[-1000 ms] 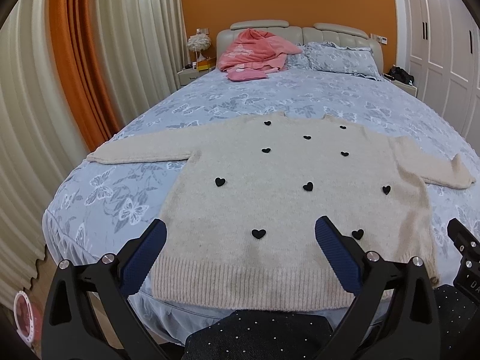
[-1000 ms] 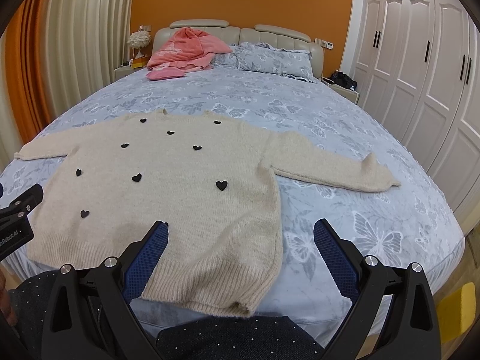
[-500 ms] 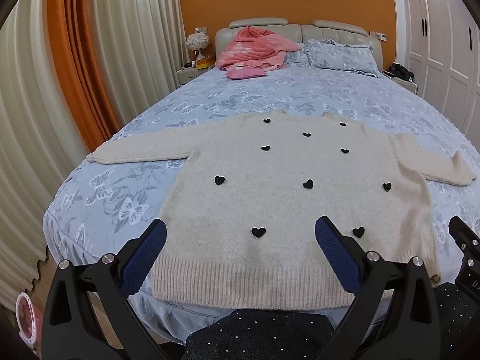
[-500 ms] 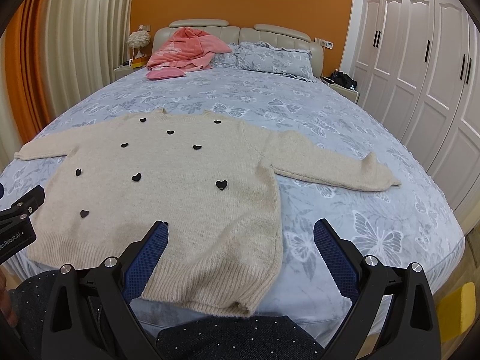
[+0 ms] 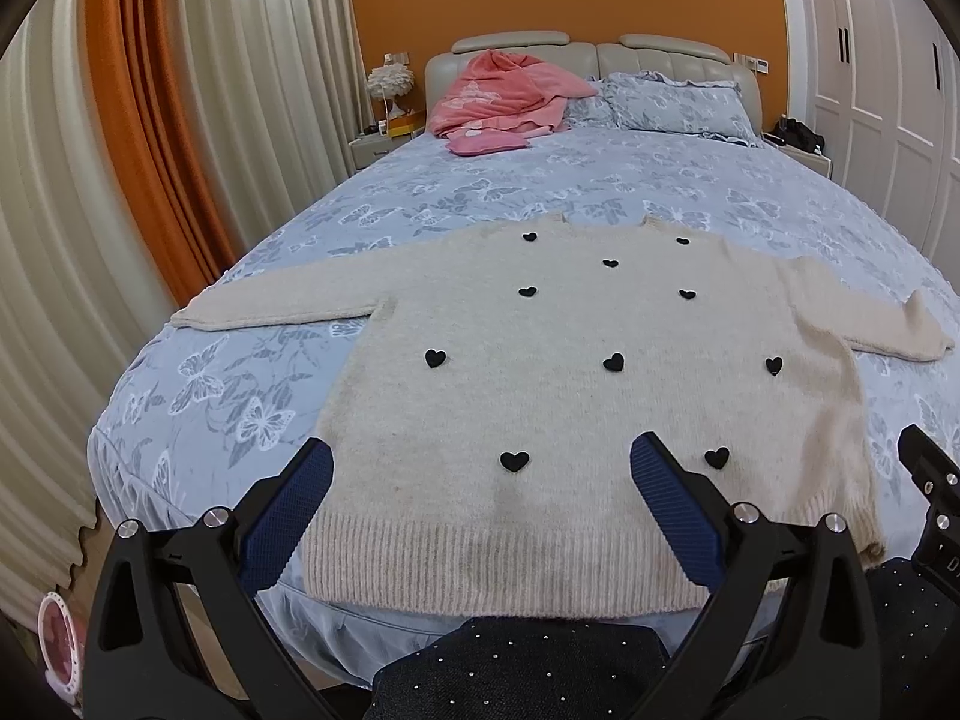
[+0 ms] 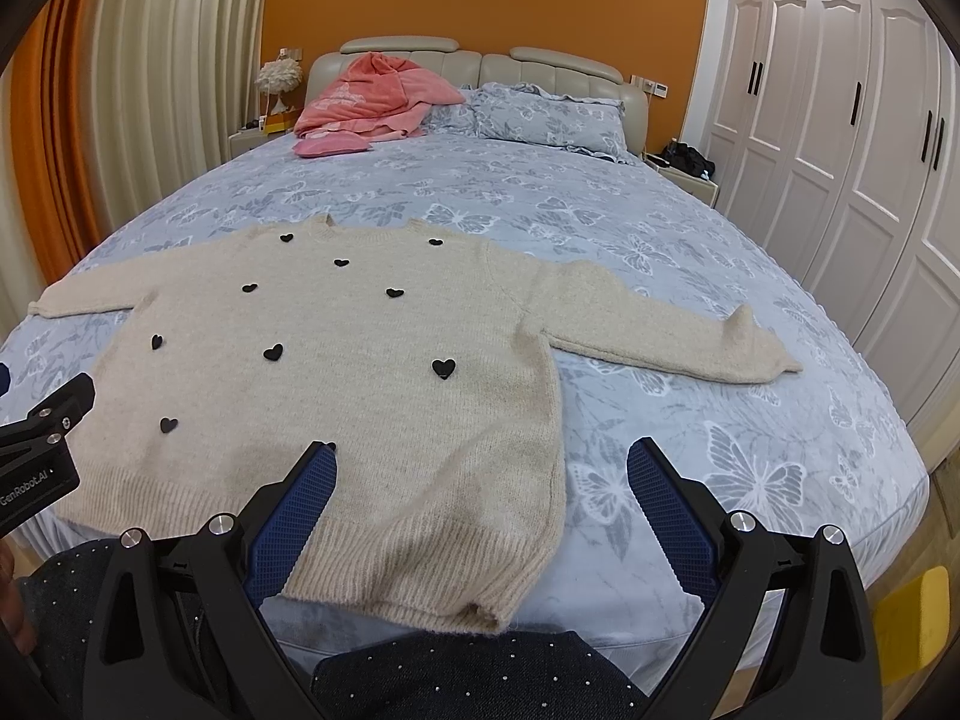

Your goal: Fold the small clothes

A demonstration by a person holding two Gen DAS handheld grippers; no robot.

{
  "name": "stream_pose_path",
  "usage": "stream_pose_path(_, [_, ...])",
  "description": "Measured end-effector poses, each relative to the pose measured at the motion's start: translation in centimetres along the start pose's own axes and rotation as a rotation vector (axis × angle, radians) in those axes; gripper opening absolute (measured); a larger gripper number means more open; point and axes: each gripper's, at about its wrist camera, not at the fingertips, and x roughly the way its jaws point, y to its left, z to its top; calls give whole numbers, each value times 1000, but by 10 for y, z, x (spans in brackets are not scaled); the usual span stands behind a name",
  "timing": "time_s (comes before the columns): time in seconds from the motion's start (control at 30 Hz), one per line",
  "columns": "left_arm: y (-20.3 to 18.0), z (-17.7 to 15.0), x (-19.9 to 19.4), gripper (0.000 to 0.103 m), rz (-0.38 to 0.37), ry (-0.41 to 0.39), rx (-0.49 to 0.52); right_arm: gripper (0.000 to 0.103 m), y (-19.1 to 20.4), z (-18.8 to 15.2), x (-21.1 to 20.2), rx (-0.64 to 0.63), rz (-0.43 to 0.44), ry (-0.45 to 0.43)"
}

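Note:
A cream knitted sweater [image 5: 576, 384] with small black hearts lies flat and face up on the bed, sleeves spread to both sides, hem at the near edge. It also shows in the right wrist view [image 6: 360, 372]. My left gripper [image 5: 480, 474] is open and empty, held above the hem near the sweater's left half. My right gripper [image 6: 480, 474] is open and empty, above the sweater's lower right corner. The right sleeve [image 6: 672, 336] reaches out over the bedspread.
The bed [image 5: 252, 372] has a blue butterfly-print cover. Pink clothes [image 5: 498, 96] and pillows [image 5: 672, 105] lie at the headboard. Curtains [image 5: 150, 150] hang on the left, white wardrobe doors [image 6: 840, 138] stand on the right. Dark dotted trousers [image 5: 516, 666] show below the grippers.
Both views have barely shifted. The sweater lies as before and both grippers stay open.

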Motion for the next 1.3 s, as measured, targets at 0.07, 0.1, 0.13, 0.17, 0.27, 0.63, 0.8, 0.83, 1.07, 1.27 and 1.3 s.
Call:
stream_pose_path(0.07, [0,0,0,97,0,1,-1,96,0,0,0,0,0,0])
stream_pose_path(0.1, [0,0,0,97,0,1,-1,96,0,0,0,0,0,0])
stream_pose_path(0.13, [-1,0,0,97,1,1,-1,96,0,0,0,0,0,0])
stream_pose_path(0.17, [-1,0,0,97,1,1,-2,96,0,0,0,0,0,0])
stream_pose_path(0.27, [-1,0,0,97,1,2,0,96,0,1,0,1,0,1])
stream_pose_path(0.63, [-1,1,0,97,0,3,1,96,0,2,-1,1,0,2])
stream_pose_path(0.8, [-1,0,-1,97,1,5,-3,96,1,2,-1,1,1,2])
stream_pose_path(0.83, [-1,1,0,97,1,4,-1,96,1,2,-1,1,1,2])
stream_pose_path(1.07, [0,1,0,97,1,4,1,96,1,3,-2,1,1,2])
stream_pose_path(1.27, [-1,2,0,97,1,5,1,96,2,4,-2,1,1,3])
stream_pose_path(1.3, [-1,2,0,97,1,5,1,96,2,4,-3,1,1,4])
